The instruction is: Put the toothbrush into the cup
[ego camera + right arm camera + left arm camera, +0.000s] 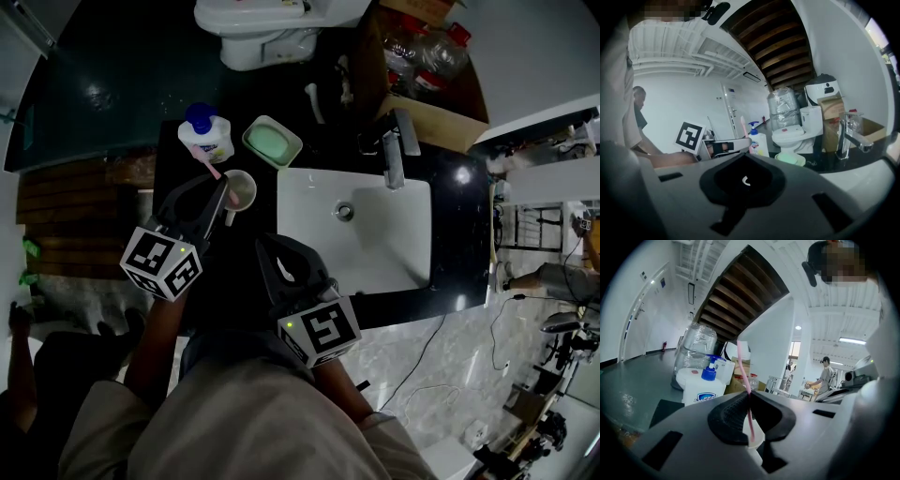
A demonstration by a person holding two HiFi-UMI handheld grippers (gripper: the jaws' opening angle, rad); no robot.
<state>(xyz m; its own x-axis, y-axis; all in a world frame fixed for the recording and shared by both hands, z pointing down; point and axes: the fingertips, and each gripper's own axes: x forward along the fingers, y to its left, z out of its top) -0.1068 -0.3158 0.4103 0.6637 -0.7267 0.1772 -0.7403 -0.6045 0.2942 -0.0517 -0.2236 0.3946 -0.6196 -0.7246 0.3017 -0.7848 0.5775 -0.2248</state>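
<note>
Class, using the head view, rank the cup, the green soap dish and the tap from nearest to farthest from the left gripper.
1. Cup, beside the left gripper.
2. Soap dish, beyond the cup.
3. Tap, behind the basin.

White sink (394,253) with chrome faucet (394,157) at its far rim, set in a black countertop (459,244). To its left, a blue-pumped soap bottle (208,139) just beside a green soap dish (273,142). Beyond these, a white toilet (262,37) and a cardboard box (427,117) holding plastic bottles.
</note>
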